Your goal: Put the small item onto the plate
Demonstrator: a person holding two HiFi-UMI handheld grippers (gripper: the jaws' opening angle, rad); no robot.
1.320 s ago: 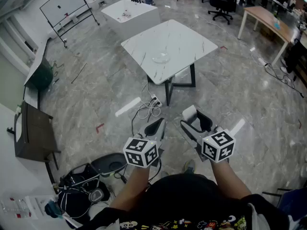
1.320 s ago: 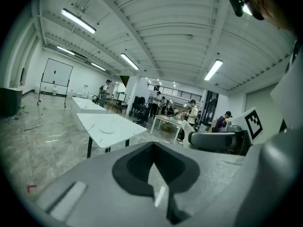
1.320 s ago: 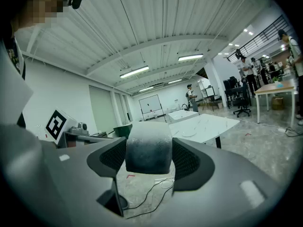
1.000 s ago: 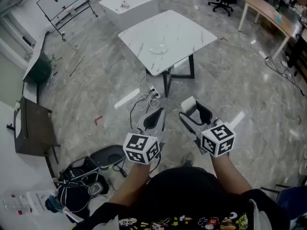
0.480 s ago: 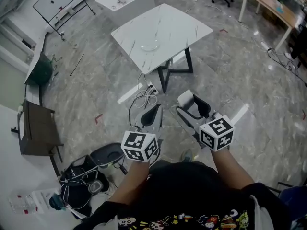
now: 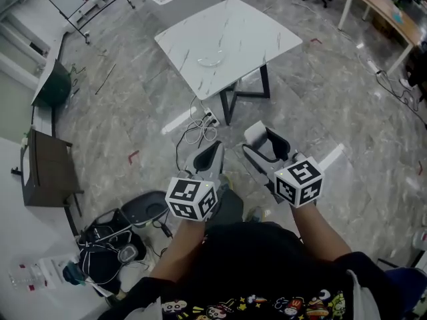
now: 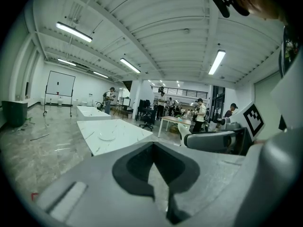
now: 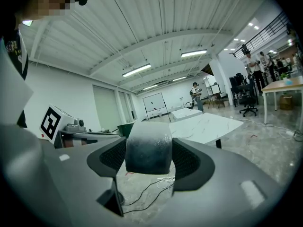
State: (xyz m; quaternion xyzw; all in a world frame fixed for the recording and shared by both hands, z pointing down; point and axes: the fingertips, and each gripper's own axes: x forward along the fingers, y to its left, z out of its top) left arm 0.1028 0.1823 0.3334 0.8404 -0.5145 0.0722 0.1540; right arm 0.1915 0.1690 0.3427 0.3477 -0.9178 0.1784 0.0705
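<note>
Clamping small item [image 8: 148,145] upright between jaws, right gripper [image 8: 149,150]; left gripper [image 7: 154,151] closed, empty; plate [image 6: 211,60] on table [image 6: 257,29] well ahead.

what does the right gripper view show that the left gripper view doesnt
Only the right gripper view: the right gripper shut on the small item, a rounded piece, white fading to grey.
Only the left gripper view: the left gripper with its jaws together on nothing, and the plate plain on the table; I cannot make it out in the right view.
Both: the white marble table, the whiteboard, and the other gripper's marker cube.
</note>
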